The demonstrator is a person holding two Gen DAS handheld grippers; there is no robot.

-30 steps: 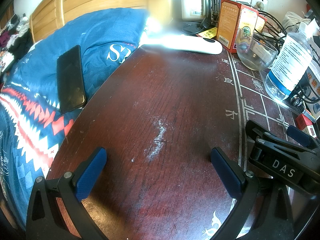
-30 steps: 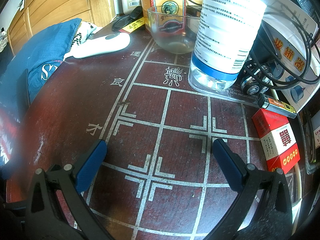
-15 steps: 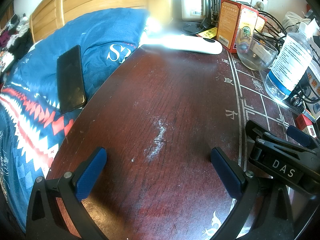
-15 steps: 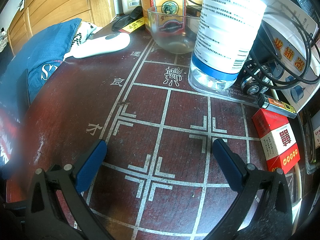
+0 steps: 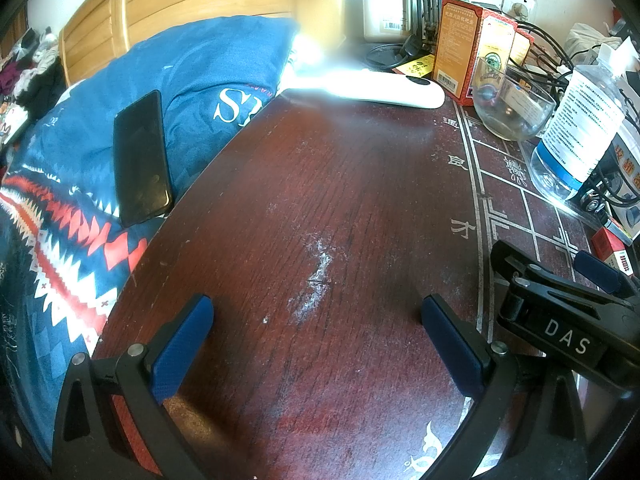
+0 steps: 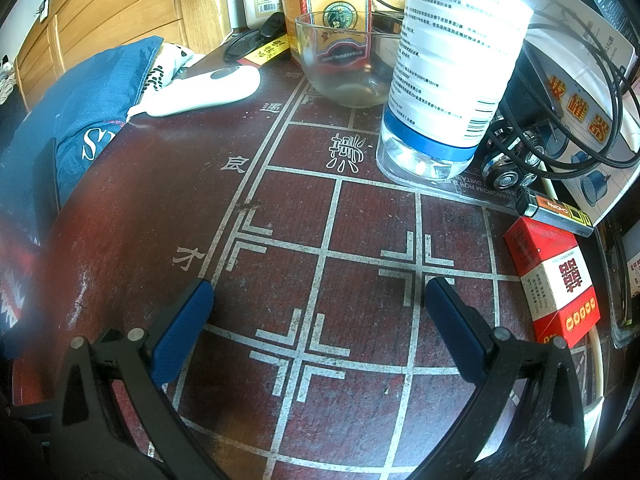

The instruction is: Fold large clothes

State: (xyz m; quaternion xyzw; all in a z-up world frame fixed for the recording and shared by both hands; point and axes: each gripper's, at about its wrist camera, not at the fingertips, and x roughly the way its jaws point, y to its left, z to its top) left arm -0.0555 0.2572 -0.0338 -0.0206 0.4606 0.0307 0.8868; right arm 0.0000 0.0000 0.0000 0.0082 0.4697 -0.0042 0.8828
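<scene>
2 gripper sets gape empty: left gripper [image 5: 316,344], right gripper [image 6: 318,330].

My left claw [image 5: 318,344] is a black plastic frame with two curved arms, each ending in a flat pad faced in dark blue [image 5: 182,346]. Small silver screws sit at the pivots behind the pads. My right claw [image 6: 320,328] is built the same way: black arms, blue pads [image 6: 456,328], silver screw heads. Seen from the left wrist, its side carries white letters reading DAS on a black block.
</scene>
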